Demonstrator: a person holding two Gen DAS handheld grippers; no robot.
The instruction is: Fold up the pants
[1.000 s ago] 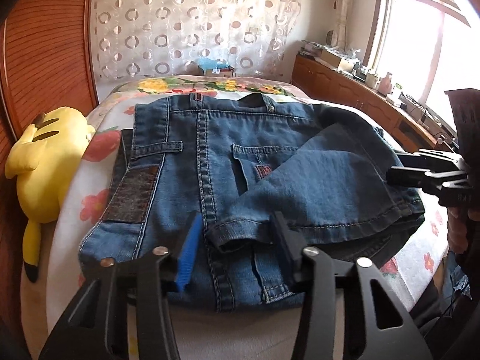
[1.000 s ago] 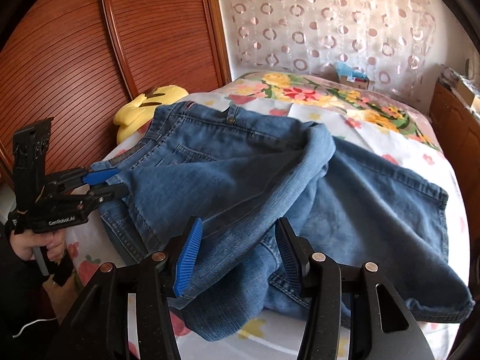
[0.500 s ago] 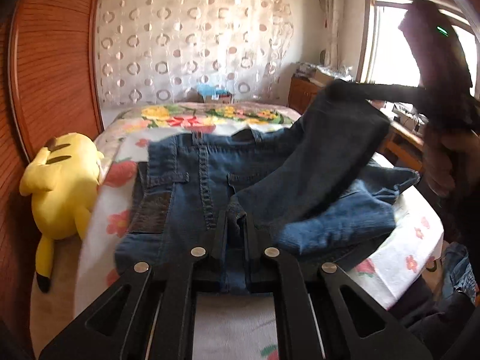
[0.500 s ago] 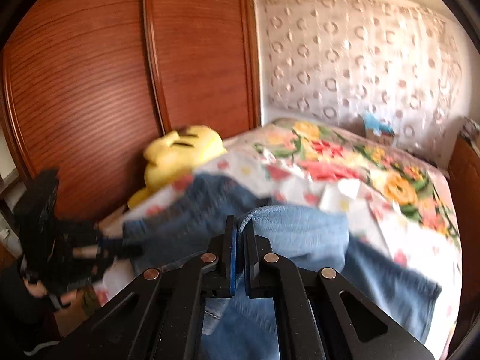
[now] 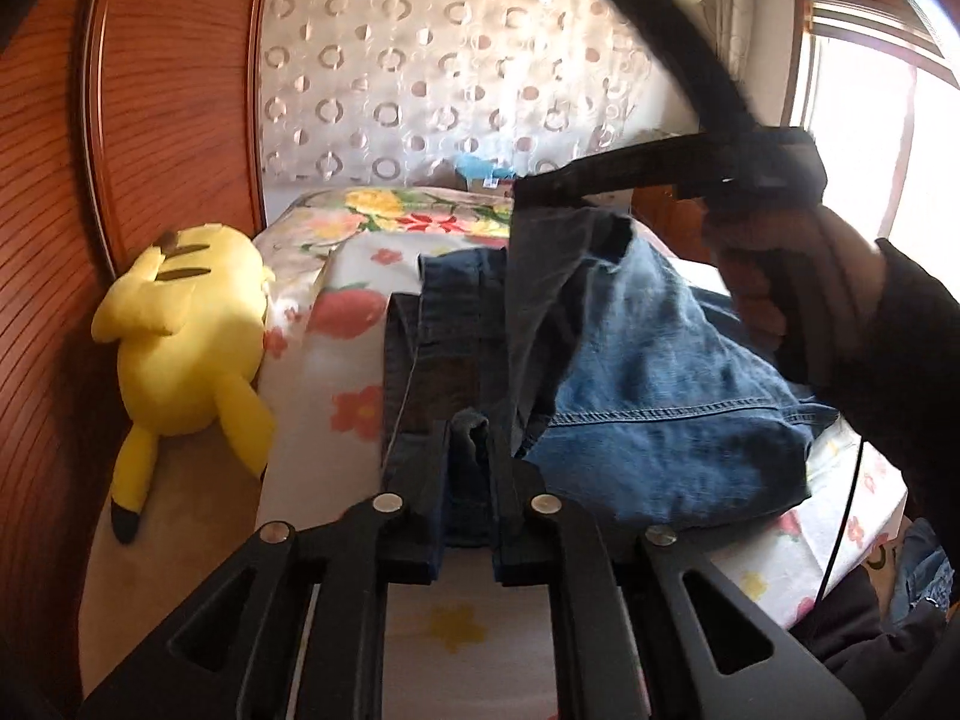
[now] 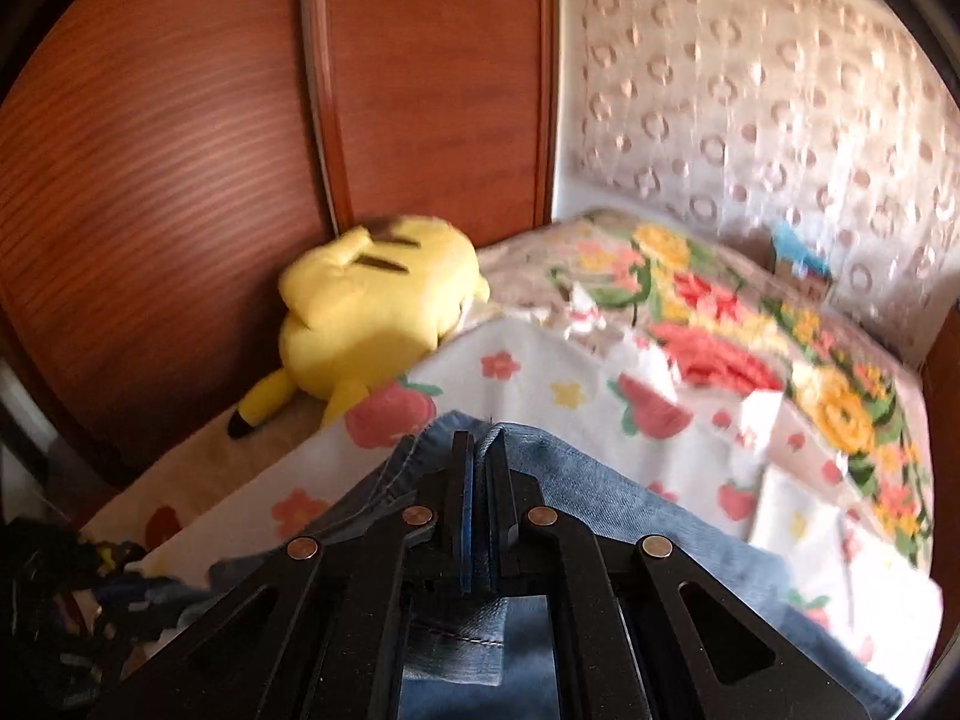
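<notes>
Blue denim pants [image 5: 654,396] lie bunched on the floral bed sheet [image 5: 354,324]. My left gripper [image 5: 471,450] is shut on a fold of the pants at their near edge, low over the bed. My right gripper [image 6: 480,462] is shut on the pants' edge [image 6: 576,468] and holds it high above the bed. It also shows in the left wrist view [image 5: 540,192], with denim hanging down from it. The pants' lower layers are hidden under the lifted cloth.
A yellow plush toy [image 5: 186,324] lies at the bed's left edge against a brown wooden wardrobe [image 5: 150,120]. A patterned curtain [image 5: 450,66] hangs behind the bed. A window [image 5: 870,138] is on the right.
Both grippers were open a second ago and have shut on the pants. My right gripper has lifted its part of the cloth up and towards the far left; the pants are bunched together.
</notes>
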